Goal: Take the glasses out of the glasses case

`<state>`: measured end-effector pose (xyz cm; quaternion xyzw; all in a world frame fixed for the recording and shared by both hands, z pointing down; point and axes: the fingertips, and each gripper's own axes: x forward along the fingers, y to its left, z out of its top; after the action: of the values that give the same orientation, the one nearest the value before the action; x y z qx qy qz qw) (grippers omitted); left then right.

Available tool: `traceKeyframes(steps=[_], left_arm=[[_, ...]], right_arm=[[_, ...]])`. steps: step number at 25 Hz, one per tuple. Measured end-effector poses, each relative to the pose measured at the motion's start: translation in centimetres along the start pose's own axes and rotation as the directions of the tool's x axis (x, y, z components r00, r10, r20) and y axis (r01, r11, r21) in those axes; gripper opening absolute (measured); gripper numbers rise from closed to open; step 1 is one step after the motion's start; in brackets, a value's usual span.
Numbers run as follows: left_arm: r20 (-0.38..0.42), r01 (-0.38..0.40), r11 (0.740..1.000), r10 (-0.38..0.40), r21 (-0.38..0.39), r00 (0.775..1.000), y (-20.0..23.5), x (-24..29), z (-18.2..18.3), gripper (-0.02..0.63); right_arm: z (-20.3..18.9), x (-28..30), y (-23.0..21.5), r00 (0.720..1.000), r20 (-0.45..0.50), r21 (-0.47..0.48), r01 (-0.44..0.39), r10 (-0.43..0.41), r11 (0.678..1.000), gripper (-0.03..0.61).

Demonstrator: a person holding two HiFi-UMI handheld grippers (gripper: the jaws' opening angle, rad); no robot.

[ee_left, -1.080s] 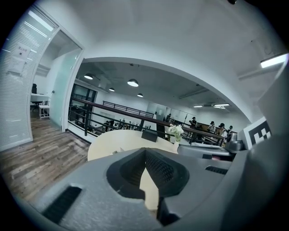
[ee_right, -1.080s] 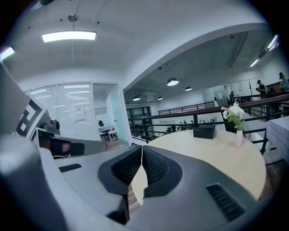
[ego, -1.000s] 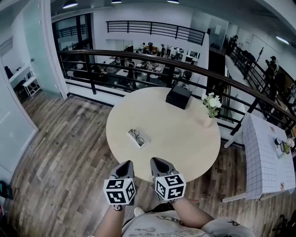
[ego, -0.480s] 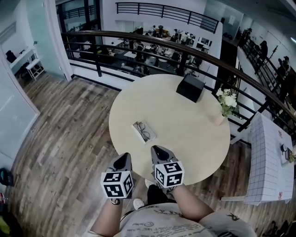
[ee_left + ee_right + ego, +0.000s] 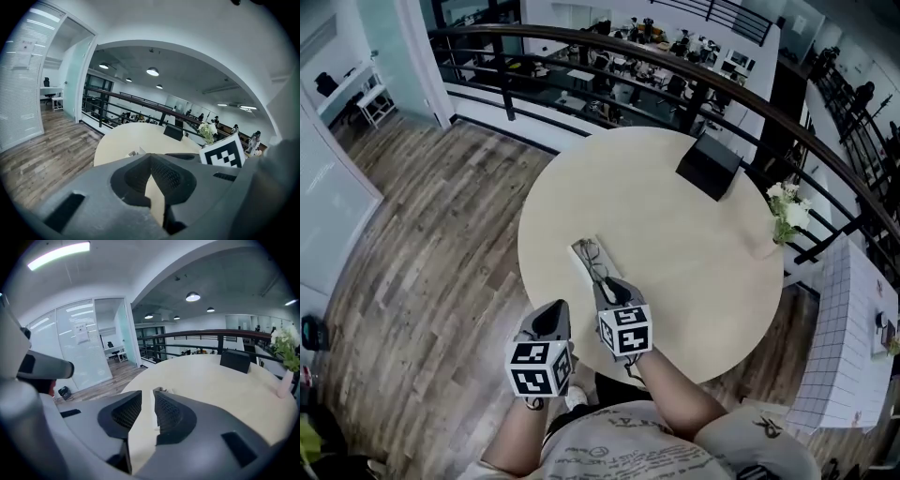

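An open glasses case [image 5: 584,256] lies on the left part of the round beige table [image 5: 694,272], and dark-framed glasses [image 5: 598,267] rest in it. My right gripper [image 5: 613,291] hangs just at the case's near end, its jaws a narrow slit apart with nothing between them. In the right gripper view [image 5: 152,401] a corner of the case [image 5: 162,391] peeks out past the jaw tips. My left gripper [image 5: 551,316] is off the table's near-left edge, over the floor, shut and empty. In the left gripper view [image 5: 151,161] the case [image 5: 134,152] lies ahead.
A black box [image 5: 710,166] stands at the table's far side and a vase of white flowers [image 5: 787,217] at its right edge. A dark railing [image 5: 581,42] curves behind the table. A white gridded table [image 5: 853,347] stands at the right.
The view has closed in on the table. My right gripper has moved forward and left up to the case's near end. The left gripper has stayed near the table's edge.
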<state>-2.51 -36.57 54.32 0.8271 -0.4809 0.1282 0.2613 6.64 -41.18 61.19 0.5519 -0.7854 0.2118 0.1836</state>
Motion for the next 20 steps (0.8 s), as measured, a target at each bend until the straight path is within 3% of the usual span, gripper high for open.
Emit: traceKeyframes(steps=[5, 10, 20], left_arm=[[-0.025, -0.039, 0.999, 0.038, -0.036, 0.999, 2.1, 1.7, -0.9, 0.013], [-0.061, -0.102, 0.992, 0.097, -0.079, 0.993, 3.8, 2.2, -2.4, 0.012], [-0.100, -0.158, 0.981, 0.147, -0.113, 0.984, 6.0, 3.2, -4.4, 0.012]], right_arm=[[-1.8, 5.5, -2.1, 0.996, -0.064, -0.005, 0.063, -0.064, 0.998, 0.086], [-2.7, 8.9, -2.8, 0.989, -0.124, -0.038, 0.075, -0.079, 0.996, 0.086], [-4.7, 14.4, -4.9, 0.944, -0.283, -0.144, 0.133, -0.170, 0.981, 0.086]])
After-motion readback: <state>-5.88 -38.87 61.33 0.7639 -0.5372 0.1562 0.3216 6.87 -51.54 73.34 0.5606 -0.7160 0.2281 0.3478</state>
